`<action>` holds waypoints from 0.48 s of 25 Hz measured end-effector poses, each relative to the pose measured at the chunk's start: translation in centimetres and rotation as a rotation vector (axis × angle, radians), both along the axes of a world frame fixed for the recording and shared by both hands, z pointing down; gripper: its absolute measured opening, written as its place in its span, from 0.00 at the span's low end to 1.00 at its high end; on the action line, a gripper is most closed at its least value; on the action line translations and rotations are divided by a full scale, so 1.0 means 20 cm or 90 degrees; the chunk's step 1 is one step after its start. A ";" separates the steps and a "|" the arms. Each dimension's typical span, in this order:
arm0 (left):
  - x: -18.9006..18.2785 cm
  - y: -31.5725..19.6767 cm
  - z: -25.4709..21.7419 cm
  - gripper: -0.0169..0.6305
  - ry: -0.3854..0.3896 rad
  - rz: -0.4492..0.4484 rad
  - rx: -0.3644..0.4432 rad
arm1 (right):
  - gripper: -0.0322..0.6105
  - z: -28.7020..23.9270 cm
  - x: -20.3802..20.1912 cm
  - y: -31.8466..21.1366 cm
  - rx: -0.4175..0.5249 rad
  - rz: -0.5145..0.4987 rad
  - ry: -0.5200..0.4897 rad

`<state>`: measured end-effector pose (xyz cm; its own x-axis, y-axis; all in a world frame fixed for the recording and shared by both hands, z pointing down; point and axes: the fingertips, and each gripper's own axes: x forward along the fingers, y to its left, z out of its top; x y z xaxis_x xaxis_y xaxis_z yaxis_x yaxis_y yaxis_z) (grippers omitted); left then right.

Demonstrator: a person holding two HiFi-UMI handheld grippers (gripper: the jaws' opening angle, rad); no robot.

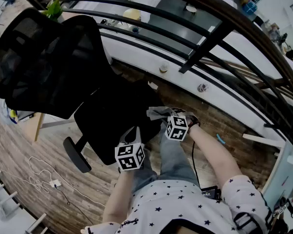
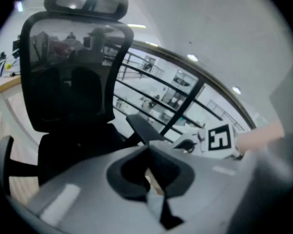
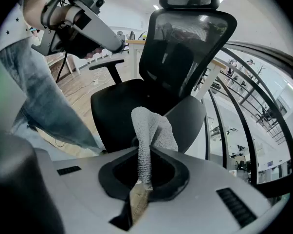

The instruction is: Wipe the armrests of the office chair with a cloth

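Grey knitted cloth (image 3: 154, 126) pinched tight in right gripper (image 3: 142, 152), nr black mesh-back office chair (image 3: 185, 52); left gripper (image 2: 147, 147) closed, empty, facing armrest (image 2: 144, 127).

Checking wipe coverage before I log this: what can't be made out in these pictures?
Right gripper view: the cloth, pinched in the right gripper claw, covers part of the nearer armrest; contact unclear.
Head view: that armrest sits under cloth and gripper; the chair base is hidden by the seat.
Left gripper view: blurred; the other armrest has an unreadable surface.
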<state>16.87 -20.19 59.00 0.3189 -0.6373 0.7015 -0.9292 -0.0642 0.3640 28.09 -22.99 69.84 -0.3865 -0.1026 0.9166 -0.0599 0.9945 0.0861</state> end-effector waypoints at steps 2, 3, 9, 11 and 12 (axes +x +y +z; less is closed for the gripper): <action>0.00 0.01 0.00 0.04 -0.001 0.000 0.001 | 0.09 0.00 0.01 0.02 -0.004 -0.001 0.004; 0.00 0.02 -0.01 0.04 -0.001 0.000 0.002 | 0.09 0.00 0.01 0.03 -0.007 -0.001 0.006; -0.01 0.05 -0.01 0.04 -0.002 0.003 0.005 | 0.09 0.02 0.02 0.04 -0.014 0.000 0.016; -0.01 0.05 -0.02 0.04 -0.001 0.005 0.007 | 0.09 0.02 0.02 0.04 -0.012 0.006 0.020; -0.01 0.06 -0.03 0.04 -0.001 0.007 0.009 | 0.09 0.01 0.01 0.04 -0.009 0.012 0.021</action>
